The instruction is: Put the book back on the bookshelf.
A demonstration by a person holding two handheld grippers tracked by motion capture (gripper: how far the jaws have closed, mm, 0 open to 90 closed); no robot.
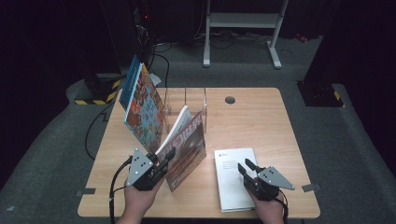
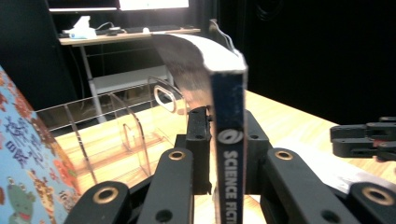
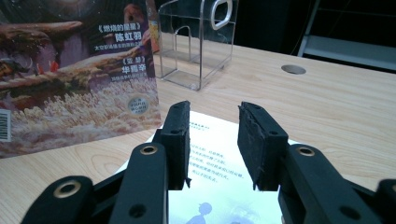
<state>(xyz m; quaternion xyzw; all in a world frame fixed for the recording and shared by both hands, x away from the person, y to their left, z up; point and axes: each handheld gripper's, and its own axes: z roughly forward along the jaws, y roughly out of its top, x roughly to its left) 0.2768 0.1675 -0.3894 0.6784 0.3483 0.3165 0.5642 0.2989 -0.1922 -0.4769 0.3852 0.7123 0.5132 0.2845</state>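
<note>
The left gripper (image 2: pixel 219 154) is clamped on the spine of the book (image 2: pixel 228 140), which stands on edge on the table (image 1: pixel 261 121), leaning just in front of the clear rack (image 1: pixel 187 105). To slot it in well, hold it upright and aim between the dividers. The right gripper (image 3: pixel 212 140) hangs slack over the white booklet (image 3: pixel 219 186). The spine reads "SCIENCE FICT…"
</note>
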